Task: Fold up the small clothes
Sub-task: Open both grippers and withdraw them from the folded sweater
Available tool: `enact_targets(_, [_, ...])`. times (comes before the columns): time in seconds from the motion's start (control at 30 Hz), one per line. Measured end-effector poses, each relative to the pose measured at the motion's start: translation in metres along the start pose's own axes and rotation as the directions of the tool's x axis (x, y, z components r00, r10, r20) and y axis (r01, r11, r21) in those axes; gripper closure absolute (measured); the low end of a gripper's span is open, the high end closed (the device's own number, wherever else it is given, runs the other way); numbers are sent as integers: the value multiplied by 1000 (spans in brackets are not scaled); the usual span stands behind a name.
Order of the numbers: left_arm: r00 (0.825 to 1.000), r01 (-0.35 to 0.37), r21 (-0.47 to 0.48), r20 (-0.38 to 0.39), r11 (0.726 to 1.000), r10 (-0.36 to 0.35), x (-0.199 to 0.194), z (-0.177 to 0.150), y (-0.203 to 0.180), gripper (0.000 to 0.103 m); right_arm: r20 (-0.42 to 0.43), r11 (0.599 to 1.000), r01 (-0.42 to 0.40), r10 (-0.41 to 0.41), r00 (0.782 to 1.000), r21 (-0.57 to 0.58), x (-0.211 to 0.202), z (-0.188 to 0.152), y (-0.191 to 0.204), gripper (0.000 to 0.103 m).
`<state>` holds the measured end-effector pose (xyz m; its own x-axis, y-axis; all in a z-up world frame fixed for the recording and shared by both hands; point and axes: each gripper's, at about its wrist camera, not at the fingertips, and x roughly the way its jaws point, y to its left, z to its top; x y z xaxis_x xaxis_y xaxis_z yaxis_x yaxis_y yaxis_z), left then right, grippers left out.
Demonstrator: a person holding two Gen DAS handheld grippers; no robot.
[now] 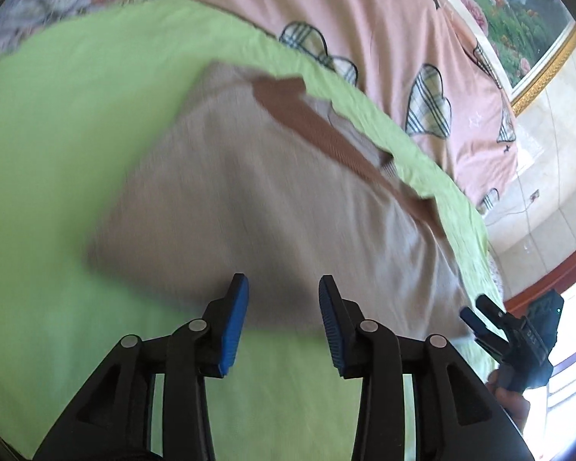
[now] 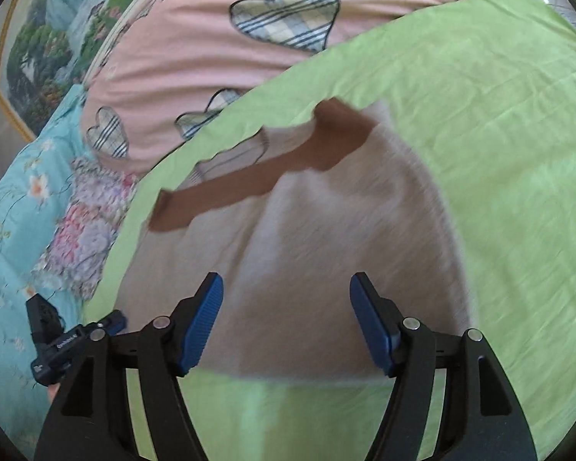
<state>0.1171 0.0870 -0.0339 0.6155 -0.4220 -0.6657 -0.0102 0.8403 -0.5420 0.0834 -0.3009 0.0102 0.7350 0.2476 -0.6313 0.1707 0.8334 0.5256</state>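
A small beige garment (image 1: 272,207) with a brown ribbed band (image 1: 326,130) lies flat on a light green sheet (image 1: 76,123). My left gripper (image 1: 284,299) is open and empty, just above the garment's near edge. My right gripper shows at the right of the left wrist view (image 1: 480,313). In the right wrist view the same garment (image 2: 326,249) with its brown band (image 2: 249,176) lies ahead. My right gripper (image 2: 286,299) is open wide and empty over the garment's near hem. The left gripper (image 2: 111,320) shows at the lower left there.
A pink quilt with plaid hearts (image 1: 384,38) (image 2: 219,50) lies beyond the green sheet (image 2: 499,134). A floral blue cover (image 2: 15,230) borders it on one side. A framed landscape picture (image 1: 518,11) hangs on the wall behind.
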Motion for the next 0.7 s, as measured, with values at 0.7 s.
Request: enact_targets(0.7, [996,66,-177,-48,982,-75,15,-14,-3,23,69,995,54,-49,996,-78,-47,-14,27,30])
